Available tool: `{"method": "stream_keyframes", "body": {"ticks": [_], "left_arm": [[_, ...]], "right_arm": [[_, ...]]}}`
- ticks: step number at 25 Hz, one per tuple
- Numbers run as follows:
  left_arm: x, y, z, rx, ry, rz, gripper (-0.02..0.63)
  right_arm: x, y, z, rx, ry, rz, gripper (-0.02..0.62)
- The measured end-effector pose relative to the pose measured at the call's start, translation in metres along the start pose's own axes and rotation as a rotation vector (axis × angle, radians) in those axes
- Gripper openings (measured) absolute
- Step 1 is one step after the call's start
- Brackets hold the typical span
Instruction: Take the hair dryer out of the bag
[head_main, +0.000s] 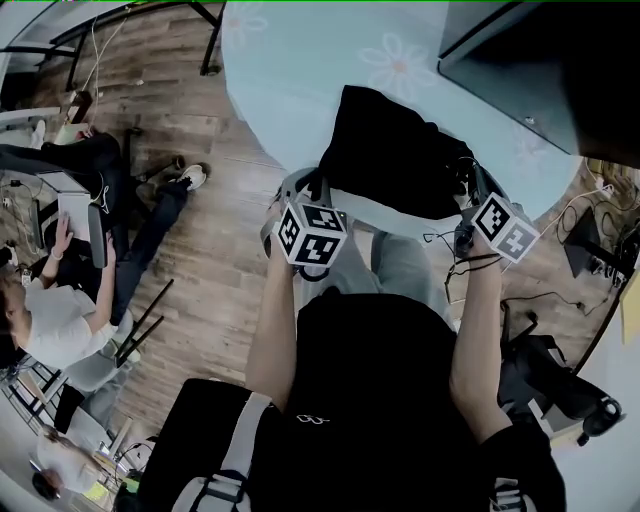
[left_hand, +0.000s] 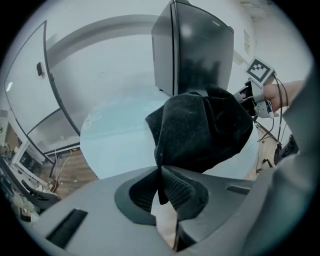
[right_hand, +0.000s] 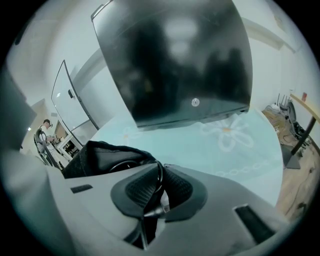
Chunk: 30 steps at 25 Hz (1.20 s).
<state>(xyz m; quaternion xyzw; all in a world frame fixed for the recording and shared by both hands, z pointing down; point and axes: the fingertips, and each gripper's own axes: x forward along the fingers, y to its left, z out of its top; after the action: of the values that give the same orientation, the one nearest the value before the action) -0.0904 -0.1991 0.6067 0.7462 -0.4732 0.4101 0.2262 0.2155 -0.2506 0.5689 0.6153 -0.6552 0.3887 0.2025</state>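
hair dryer not visible in any view, so my read is it's still inside the black bag (head_main: 395, 160). The bag sits slumped at the near edge of the round pale-blue table (head_main: 290, 80), between the two grippers

left gripper (left_hand: 161, 182): jaws pressed together on a fold of the bag's black fabric, at its near-left corner
right gripper (right_hand: 159, 187): jaws pinching the bag's rim on the opposite side. A thin dark cord-like edge runs between the pads, can't tell if it's a drawstring or a cable

bag: soft matte cloth, felt-like, no structure, drapes from both pinch points. Mouth gapes toward the right gripper. A curved dark shape shows inside there, can't tell what it is

handling guess:
- bag is light and floppy and will follow whatever pulls it, so one side needs pinning while the other gripper goes in
- dryer should be rigid plastic, moderately heavy, weight biased to the barrel, with a smooth shell that's slippery for narrow pads
- best hold is probably the handle close to the barrel junction, jaws across its narrow side
- cord will likely trail and snag on the cloth, so don't pull by the cord
- wouldn't like a drop, and the table edge is close

dark screen (right_hand: 170, 60) stands on the table behind the bag
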Motion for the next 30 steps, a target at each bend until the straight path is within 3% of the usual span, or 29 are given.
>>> {"method": "stream_keyframes", "body": {"ticks": [15,26,28,30], "left_arm": [[-0.004,0.061,0.045,-0.050,-0.095,0.121,0.028],[-0.006,0.080,0.064,-0.064,-0.120,0.194,0.029],[-0.008,0.090,0.062,-0.093,-0.115,0.253,0.029],[-0.016,0.122,0.051,-0.127,-0.081,0.380,0.011]], "right_arm": [[-0.029,-0.035,0.066,-0.007,-0.113,-0.048,0.038],[-0.032,-0.053,0.090,-0.016,-0.129,-0.006,0.037],[-0.033,-0.063,0.092,-0.018,-0.129,-0.015,0.037],[-0.036,-0.076,0.094,-0.008,-0.132,-0.039,0.037]]}}
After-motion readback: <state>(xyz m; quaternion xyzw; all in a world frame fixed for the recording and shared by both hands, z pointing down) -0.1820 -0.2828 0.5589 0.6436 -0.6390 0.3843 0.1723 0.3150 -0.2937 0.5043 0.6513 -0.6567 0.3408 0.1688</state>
